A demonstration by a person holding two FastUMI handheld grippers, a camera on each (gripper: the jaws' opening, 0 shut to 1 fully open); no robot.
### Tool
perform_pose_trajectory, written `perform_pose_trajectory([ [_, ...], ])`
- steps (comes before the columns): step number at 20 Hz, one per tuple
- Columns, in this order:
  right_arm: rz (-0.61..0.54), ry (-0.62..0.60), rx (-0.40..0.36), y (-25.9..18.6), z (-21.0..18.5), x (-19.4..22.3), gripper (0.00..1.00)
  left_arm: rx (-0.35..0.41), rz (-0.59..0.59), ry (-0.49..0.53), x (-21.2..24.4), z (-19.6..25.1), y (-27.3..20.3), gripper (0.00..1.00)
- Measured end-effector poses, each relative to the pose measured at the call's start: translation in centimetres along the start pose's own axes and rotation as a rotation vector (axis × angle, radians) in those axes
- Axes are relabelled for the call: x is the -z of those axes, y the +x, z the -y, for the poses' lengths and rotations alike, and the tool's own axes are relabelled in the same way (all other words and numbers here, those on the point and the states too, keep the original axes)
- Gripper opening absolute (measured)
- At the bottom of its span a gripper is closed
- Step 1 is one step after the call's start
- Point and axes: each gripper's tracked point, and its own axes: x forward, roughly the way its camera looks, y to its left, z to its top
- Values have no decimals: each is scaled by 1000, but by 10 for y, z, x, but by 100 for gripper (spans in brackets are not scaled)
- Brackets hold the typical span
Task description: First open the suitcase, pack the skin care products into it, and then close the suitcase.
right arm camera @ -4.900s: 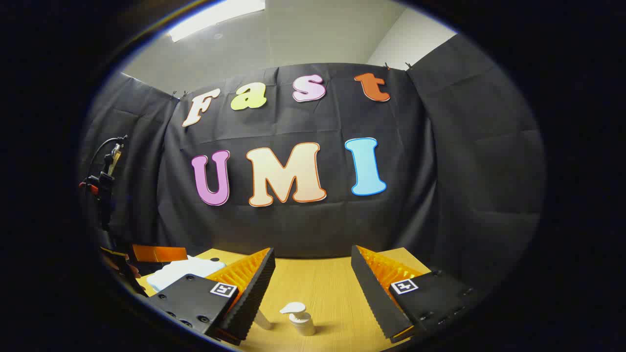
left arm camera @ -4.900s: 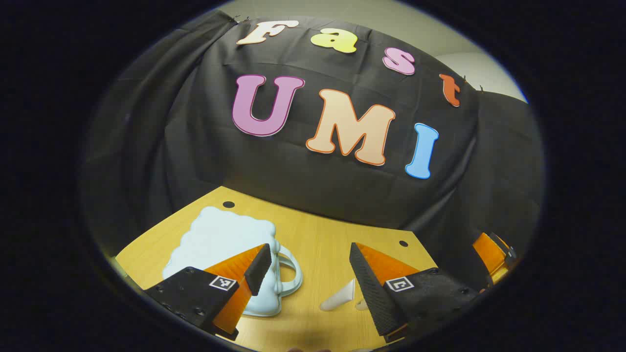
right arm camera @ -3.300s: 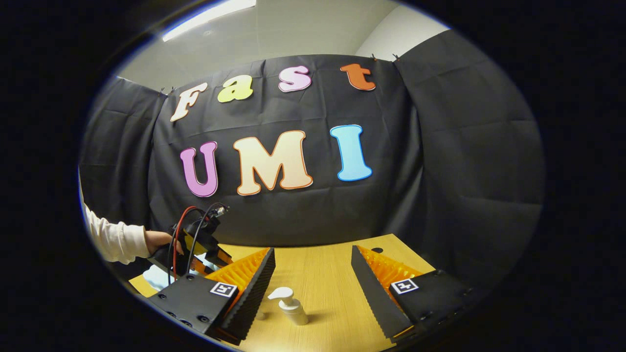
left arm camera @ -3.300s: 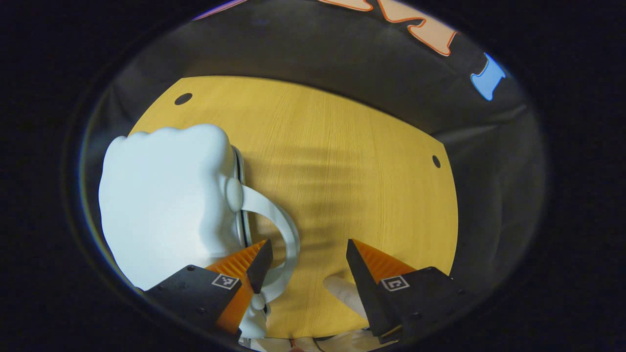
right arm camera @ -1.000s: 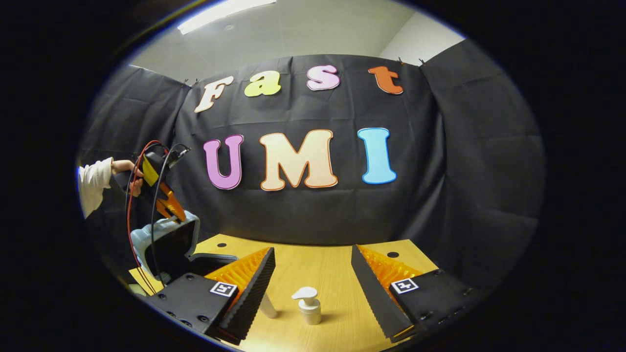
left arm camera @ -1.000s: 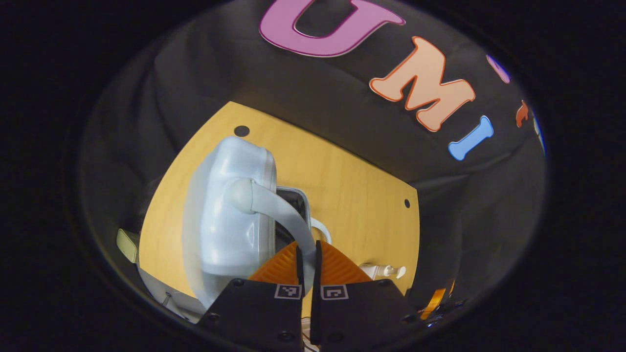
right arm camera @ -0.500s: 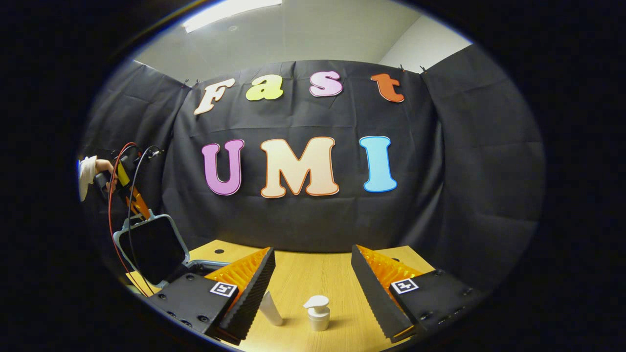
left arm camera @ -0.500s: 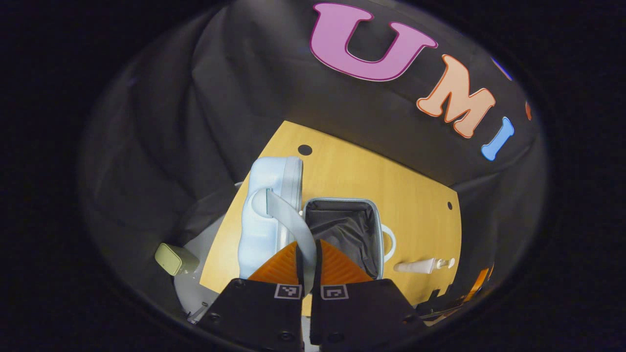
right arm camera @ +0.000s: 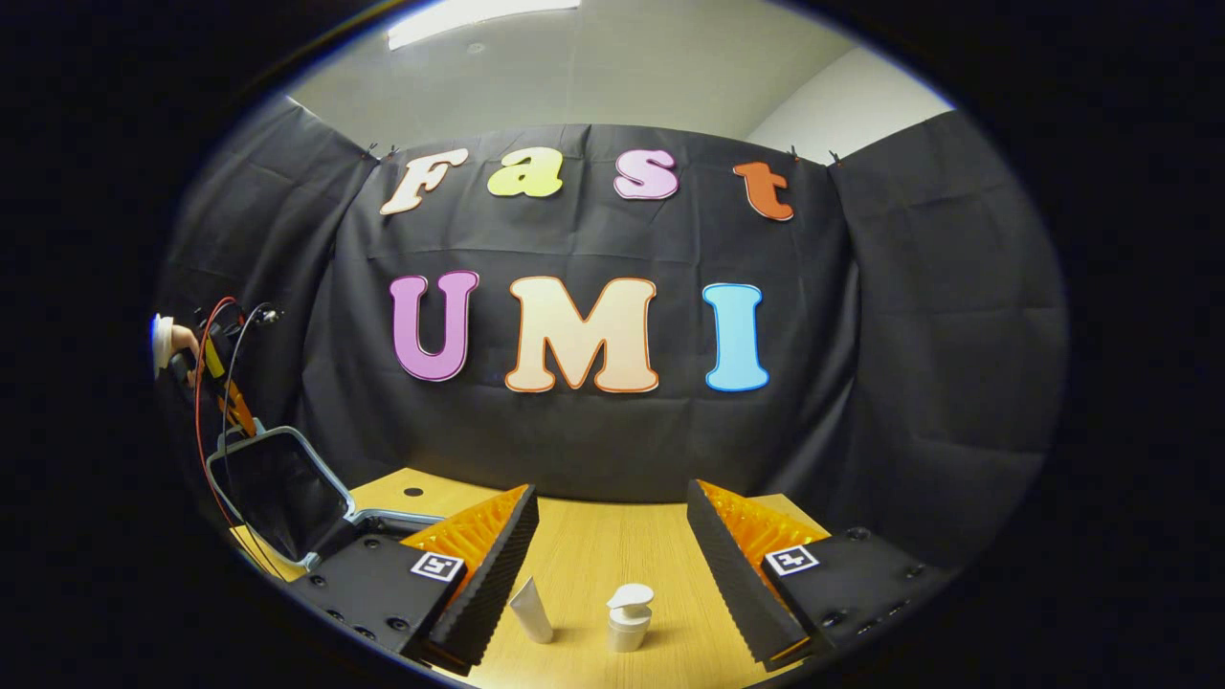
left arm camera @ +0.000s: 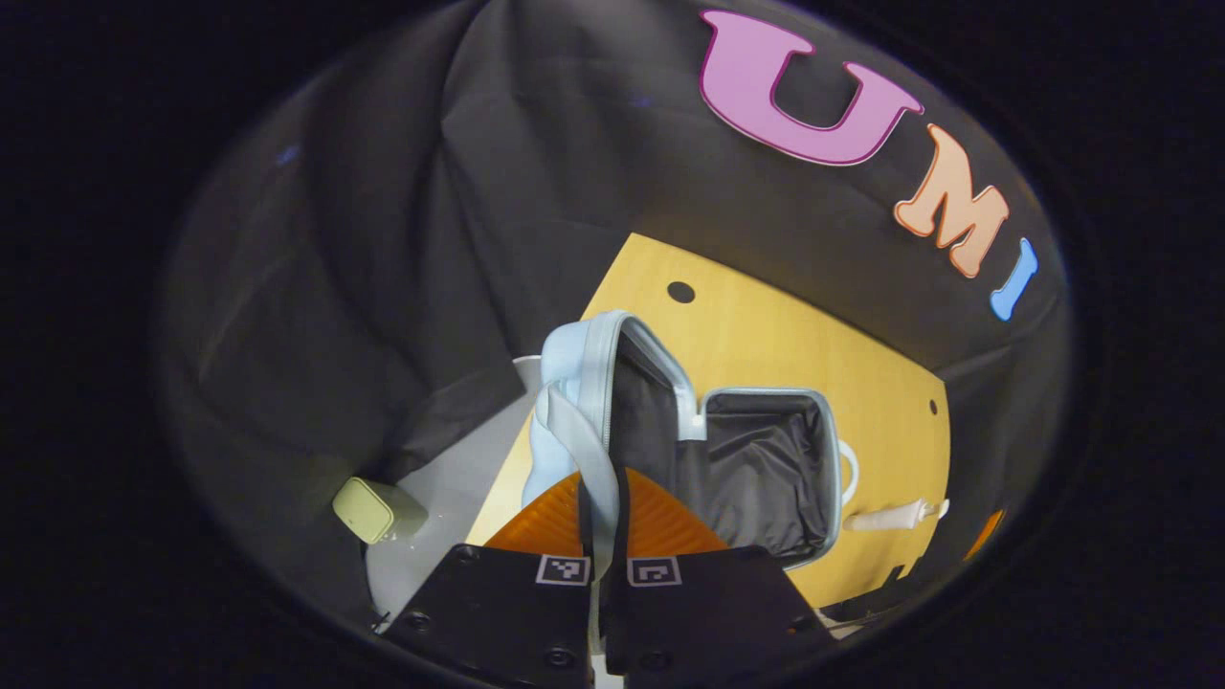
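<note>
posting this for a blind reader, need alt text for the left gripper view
The left gripper is shut on the strap of a pale blue suitcase, holding its lid up past upright so the dark lining shows. The case sits on a wooden table; a white tube lies beside it.

Pale-blue suitcase (left arm camera: 766, 459) open, dark-lined; white bottles (right arm camera: 629, 617) beside.
</note>
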Motion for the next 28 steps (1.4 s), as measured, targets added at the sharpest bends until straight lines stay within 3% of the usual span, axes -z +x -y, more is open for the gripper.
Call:
perform_pose_trajectory([
  [5,-23,-19,-2,0,-14,6,99,-22,-32,-31,26,-38,41,0],
  [7,-32,-33,-2,1,-15,7,99,16,-67,-75,45,-41,60,0],
  [12,-42,-63,2,4,-20,4,100,26,-123,-87,90,-65,117,0],
  [17,-60,-101,-8,6,-25,10,99,46,-133,-115,106,-76,137,0],
  [21,-73,-104,-10,5,-24,15,99,4,-130,-114,109,-92,140,10],
  [23,-75,-100,-12,5,-21,17,99,-46,-113,-100,107,-103,131,44],
  [26,-85,-86,-12,8,-15,22,99,-153,7,-24,83,-116,111,94],
  [28,-91,-83,-14,11,-10,25,99,-203,138,48,58,-105,82,95],
])
